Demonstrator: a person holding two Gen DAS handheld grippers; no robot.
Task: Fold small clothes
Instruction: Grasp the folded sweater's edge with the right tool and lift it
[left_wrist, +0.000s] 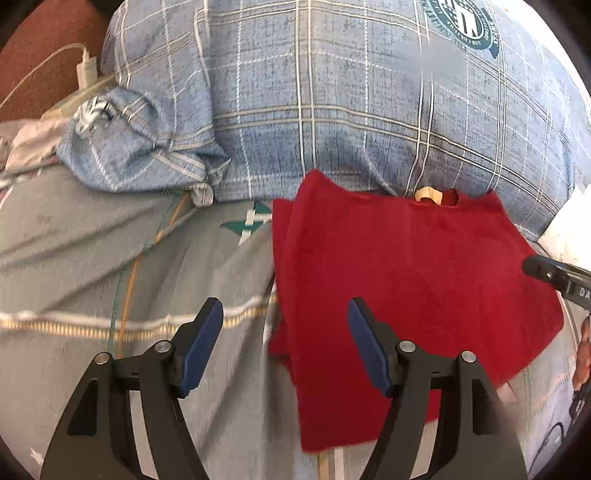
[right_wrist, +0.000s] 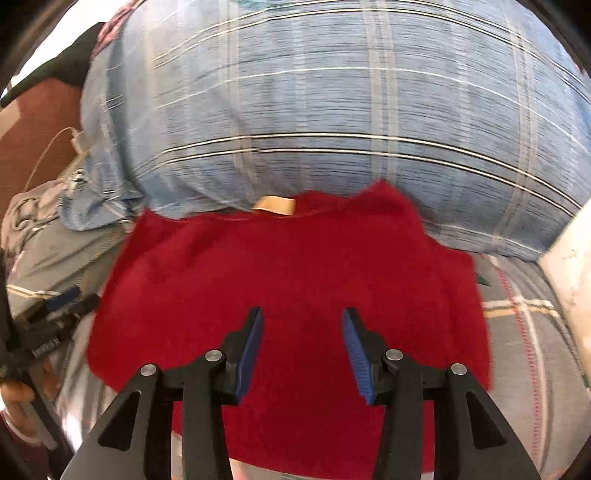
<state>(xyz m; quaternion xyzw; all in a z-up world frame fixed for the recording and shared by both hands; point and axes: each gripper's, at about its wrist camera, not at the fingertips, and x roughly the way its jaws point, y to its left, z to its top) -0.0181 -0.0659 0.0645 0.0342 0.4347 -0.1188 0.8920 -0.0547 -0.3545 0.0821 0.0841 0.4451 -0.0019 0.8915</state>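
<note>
Jaws of both the left gripper (left_wrist: 285, 325) and the right gripper (right_wrist: 302, 332) gape, holding nothing, above the red garment (left_wrist: 406, 266) lying on the bed (left_wrist: 92, 258) against the pillow (left_wrist: 351, 110), its left edge nearest the left one.

The right wrist view is motion-blurred, smearing the blue plaid pillow (right_wrist: 332, 110). The red garment's (left_wrist: 406, 266) near edge hides behind the left gripper's fingers (left_wrist: 369, 350). The frame edge cuts the right gripper (left_wrist: 554, 277), leaving its jaws unseen there.
</note>
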